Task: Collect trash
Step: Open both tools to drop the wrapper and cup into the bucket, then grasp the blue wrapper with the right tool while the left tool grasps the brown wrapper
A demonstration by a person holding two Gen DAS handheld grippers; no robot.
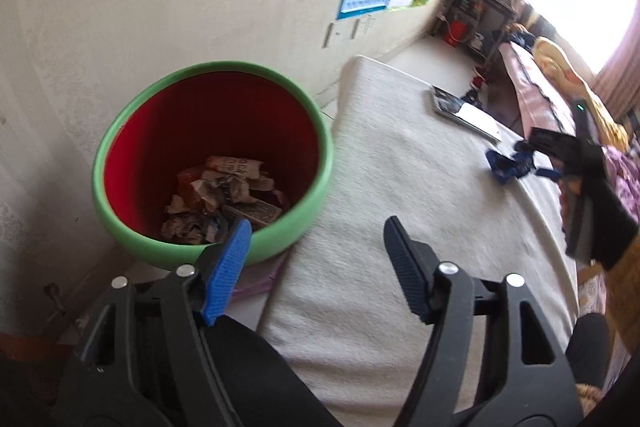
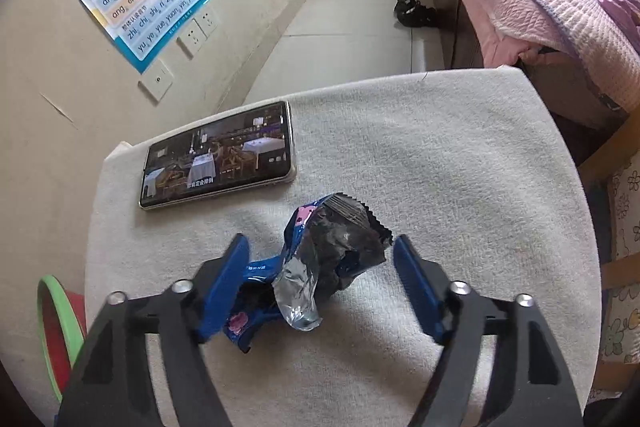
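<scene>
The right tool [image 2: 320, 255] is spread wide around the crumpled wrapper [image 2: 320, 263] near the middle of the bench [image 2: 460, 167], gripping nothing. The left tool [image 1: 316, 239] gapes empty beside the bin [image 1: 120, 131], off the bench's left edge; a phone [image 2: 218, 155] lies toward the far-left corner.

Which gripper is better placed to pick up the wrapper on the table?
Right. The right gripper is open with the wrapper between its fingers; the left gripper hangs open near the bin, away from it.
</scene>
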